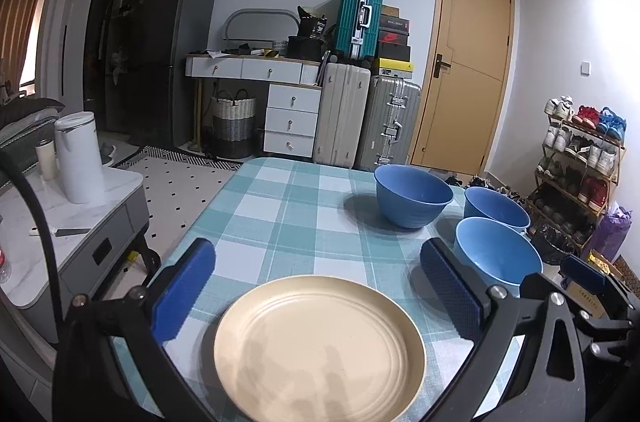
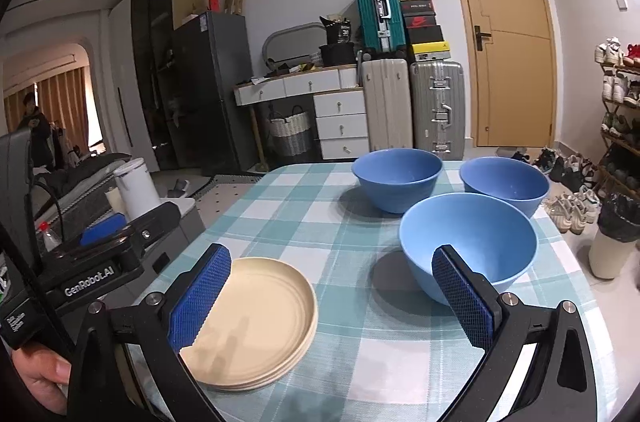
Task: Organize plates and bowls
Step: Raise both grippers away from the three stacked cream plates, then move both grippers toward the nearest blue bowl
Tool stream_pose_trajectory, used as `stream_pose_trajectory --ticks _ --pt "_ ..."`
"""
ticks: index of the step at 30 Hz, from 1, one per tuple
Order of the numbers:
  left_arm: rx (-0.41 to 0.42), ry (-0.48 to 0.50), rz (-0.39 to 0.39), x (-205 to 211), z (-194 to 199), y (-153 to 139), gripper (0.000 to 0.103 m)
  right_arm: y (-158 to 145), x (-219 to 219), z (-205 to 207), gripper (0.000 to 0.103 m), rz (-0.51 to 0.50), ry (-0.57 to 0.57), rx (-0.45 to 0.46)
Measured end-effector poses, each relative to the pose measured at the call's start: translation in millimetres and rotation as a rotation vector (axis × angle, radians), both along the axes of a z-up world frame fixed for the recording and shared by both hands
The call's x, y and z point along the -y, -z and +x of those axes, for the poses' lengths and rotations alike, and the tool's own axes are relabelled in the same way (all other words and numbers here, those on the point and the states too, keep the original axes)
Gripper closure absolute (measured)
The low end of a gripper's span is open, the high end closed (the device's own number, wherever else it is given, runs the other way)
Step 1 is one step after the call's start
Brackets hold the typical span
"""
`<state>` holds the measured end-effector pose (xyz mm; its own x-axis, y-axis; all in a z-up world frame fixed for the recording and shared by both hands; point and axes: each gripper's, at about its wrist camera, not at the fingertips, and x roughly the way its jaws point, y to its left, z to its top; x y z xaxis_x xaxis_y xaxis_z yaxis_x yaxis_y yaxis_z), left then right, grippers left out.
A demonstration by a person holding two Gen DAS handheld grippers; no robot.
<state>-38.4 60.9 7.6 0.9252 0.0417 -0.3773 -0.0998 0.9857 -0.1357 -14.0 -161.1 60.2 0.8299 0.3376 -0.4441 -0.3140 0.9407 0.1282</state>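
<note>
A stack of cream plates (image 1: 320,346) lies on the checked tablecloth near the front edge; it also shows in the right wrist view (image 2: 260,322). Three blue bowls stand apart on the right: a near one (image 2: 468,242) (image 1: 496,254), a far left one (image 2: 396,178) (image 1: 412,194) and a far right one (image 2: 504,184) (image 1: 496,208). My left gripper (image 1: 320,282) is open and empty, above the plates. My right gripper (image 2: 332,298) is open and empty, between the plates and the near bowl. The left gripper's body (image 2: 108,242) shows at the left of the right wrist view.
The table (image 2: 280,206) has a teal checked cloth. A grey side cabinet (image 1: 80,234) with a white kettle (image 1: 78,158) stands left of the table. A bin with a black bag (image 2: 616,234) and a shoe rack (image 1: 580,166) stand to the right. Suitcases and drawers line the far wall.
</note>
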Motion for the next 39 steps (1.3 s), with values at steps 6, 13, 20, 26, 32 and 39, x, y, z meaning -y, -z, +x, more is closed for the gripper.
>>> stream_pose_trajectory --ticks 6,13,20,26,32,39 --pt "-0.006 -0.007 0.004 3.5 1.5 -0.4 0.000 -0.1 11.6 4.4 0.001 0.023 0.042 -0.026" --pt "-0.025 0.001 -0.033 16.7 9.8 -1.3 0.000 -2.8 43.8 3.4 0.001 0.046 0.149 -0.023" --pt "-0.061 0.029 -0.056 43.1 25.0 2.8 0.000 -3.5 82.5 -3.5 0.001 0.067 0.208 -0.030" --pt "-0.106 0.093 -0.084 70.1 39.8 7.0 0.000 0.8 123.1 -2.1 0.001 0.058 0.318 -0.055" --pt "-0.128 0.187 -0.061 106.1 57.6 0.8 0.000 2.3 160.5 -4.2 0.001 0.084 0.398 -0.065" --pt "-0.129 0.241 -0.036 147.9 78.2 -12.8 0.000 3.0 189.7 -5.3 0.001 0.124 0.444 -0.074"
